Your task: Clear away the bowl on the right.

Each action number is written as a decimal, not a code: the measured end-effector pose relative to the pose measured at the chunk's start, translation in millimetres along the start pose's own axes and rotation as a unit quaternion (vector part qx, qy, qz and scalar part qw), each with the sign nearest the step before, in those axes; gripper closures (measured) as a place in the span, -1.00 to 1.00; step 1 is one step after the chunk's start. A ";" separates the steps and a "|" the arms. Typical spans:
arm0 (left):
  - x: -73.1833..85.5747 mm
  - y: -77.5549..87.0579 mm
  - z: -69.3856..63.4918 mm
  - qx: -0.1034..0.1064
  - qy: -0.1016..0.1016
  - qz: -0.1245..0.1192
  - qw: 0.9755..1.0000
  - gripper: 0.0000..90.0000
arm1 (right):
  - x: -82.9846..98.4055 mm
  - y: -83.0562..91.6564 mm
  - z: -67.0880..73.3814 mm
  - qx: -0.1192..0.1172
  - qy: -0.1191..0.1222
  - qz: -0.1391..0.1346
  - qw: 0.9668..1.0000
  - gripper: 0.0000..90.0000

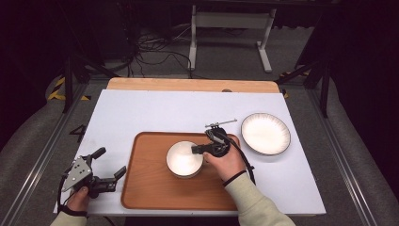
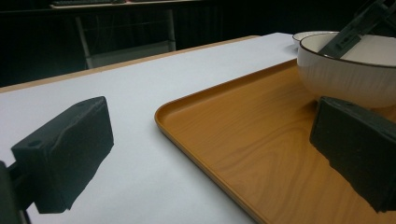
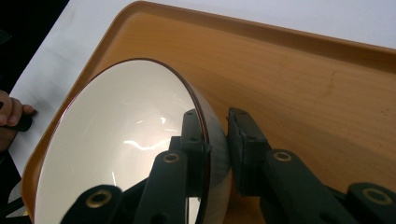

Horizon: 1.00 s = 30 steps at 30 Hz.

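My right fingers (image 3: 217, 144) pinch the white ceramic bowl's (image 1: 183, 158) rim over the wooden tray (image 1: 150, 188); left fingers (image 2: 210, 154) spread idle; thin-rim grip could slip, tipping it.

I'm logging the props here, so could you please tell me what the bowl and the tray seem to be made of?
The bowl looks like glazed ceramic: a glossy cream inside with bright glints and a thin dark rim line. The tray looks like wood or a wood-look laminate: orange-brown with visible grain and a smooth, satin, moulded rim; the pictures cannot say which.
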State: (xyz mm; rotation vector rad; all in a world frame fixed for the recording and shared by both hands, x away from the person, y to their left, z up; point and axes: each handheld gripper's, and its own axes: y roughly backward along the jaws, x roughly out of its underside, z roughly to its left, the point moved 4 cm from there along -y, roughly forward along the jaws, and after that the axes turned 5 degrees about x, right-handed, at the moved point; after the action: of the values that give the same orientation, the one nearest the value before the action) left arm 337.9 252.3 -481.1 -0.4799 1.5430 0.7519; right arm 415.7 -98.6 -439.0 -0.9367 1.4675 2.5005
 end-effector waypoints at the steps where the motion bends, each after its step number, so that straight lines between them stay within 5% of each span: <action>1: 0.0 0.0 0.0 0.000 0.000 0.000 1.000 -0.99 | 0.8 -0.8 -0.3 0.000 -0.001 0.002 1.000 0.73; 30: 0.0 0.1 0.1 0.001 -0.002 0.002 1.000 -0.99 | 10.8 -9.0 -9.0 -0.002 0.008 -0.006 1.000 0.75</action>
State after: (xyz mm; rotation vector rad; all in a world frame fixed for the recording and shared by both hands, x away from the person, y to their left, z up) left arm 337.9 252.4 -481.0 -0.4736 1.5409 0.7544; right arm 414.5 -103.5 -454.9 -0.9668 1.4578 2.4937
